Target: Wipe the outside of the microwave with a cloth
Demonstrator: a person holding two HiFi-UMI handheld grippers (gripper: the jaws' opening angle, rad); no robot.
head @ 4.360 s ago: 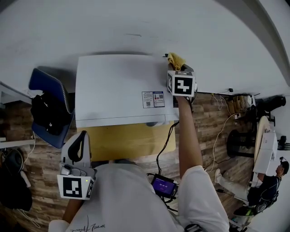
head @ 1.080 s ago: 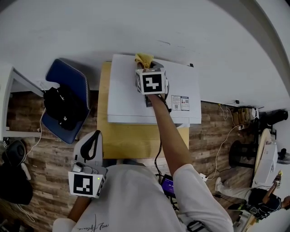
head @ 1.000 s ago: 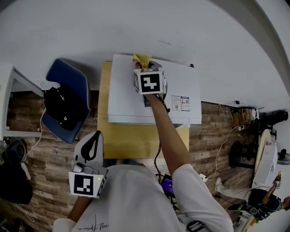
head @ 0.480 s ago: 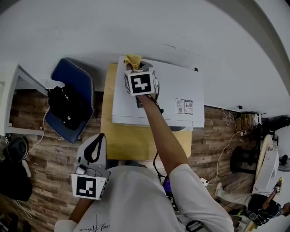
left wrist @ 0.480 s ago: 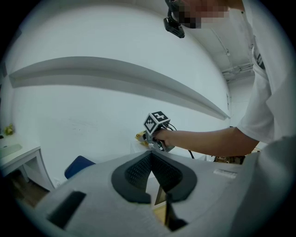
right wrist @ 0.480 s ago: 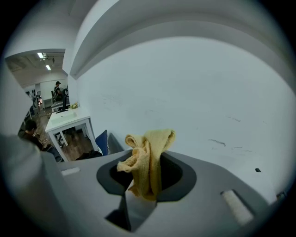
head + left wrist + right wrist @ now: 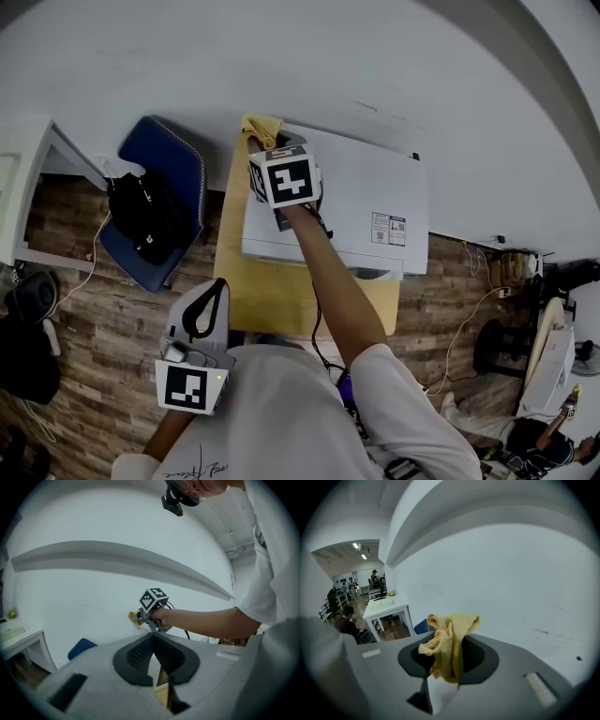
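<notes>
The white microwave (image 7: 361,202) stands on a wooden table (image 7: 272,295) against the wall. My right gripper (image 7: 265,142) reaches over the microwave's top at its rear left corner, shut on a yellow cloth (image 7: 261,126). In the right gripper view the cloth (image 7: 451,641) is bunched and stands up between the jaws, which are closed on it, so the right gripper (image 7: 447,665) faces the white wall. My left gripper (image 7: 212,289) hangs low by my body, well short of the table, with its jaws shut and nothing between them. The left gripper view shows the right gripper (image 7: 151,609) and the cloth (image 7: 134,617) ahead.
A blue chair (image 7: 173,164) with a black bag (image 7: 142,214) on it stands left of the table. A white desk (image 7: 21,178) is further left. A black cable (image 7: 319,323) hangs down the table front. Cables and stands crowd the wooden floor at right (image 7: 487,319).
My right gripper has slid the cloth leftward along the back of the microwave's top, from the right rear corner to the left rear corner. The left gripper has stayed low by my body.
</notes>
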